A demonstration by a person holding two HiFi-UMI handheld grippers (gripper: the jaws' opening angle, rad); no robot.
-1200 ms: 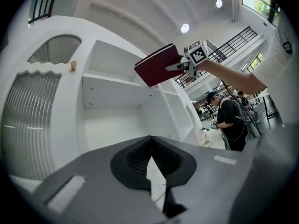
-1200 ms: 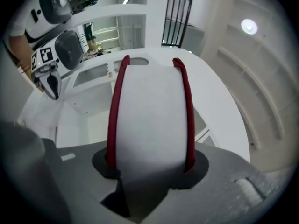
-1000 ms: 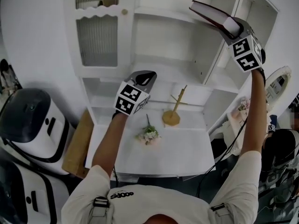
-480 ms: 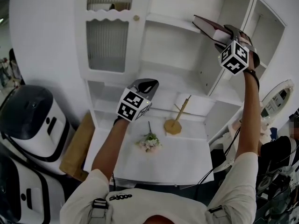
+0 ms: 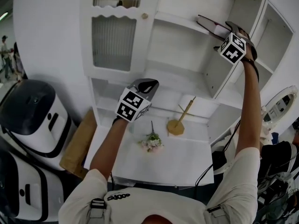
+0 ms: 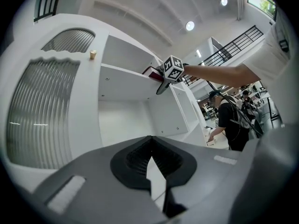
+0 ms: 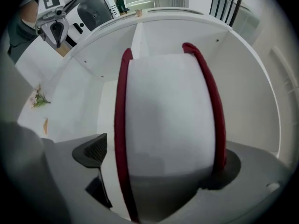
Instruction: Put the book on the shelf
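Note:
The book (image 5: 210, 26), red-covered with white pages, lies with its far end on the upper shelf (image 5: 180, 22) of the white cabinet. My right gripper (image 5: 225, 31) is raised to that shelf with the book (image 7: 170, 115) still between its jaws. The jaws are opening: the left pad (image 7: 93, 153) stands clear of the red cover, while the right one is still against the other cover. My left gripper (image 5: 145, 84) hangs shut and empty in front of the lower cabinet. From the left gripper view, the book (image 6: 150, 72) pokes out at the shelf edge.
On the white desk (image 5: 187, 160) lie a small flower sprig (image 5: 152, 142) and a wooden stand (image 5: 176, 125). A ribbed-glass door (image 5: 110, 41) closes the cabinet's left side. White and black appliances (image 5: 32, 120) and a cardboard box (image 5: 79, 139) stand at the left. A person (image 6: 231, 120) stands behind.
My right gripper brought the tilted book down and forward onto the upper shelf, and its jaws have spread. The left gripper has barely moved.

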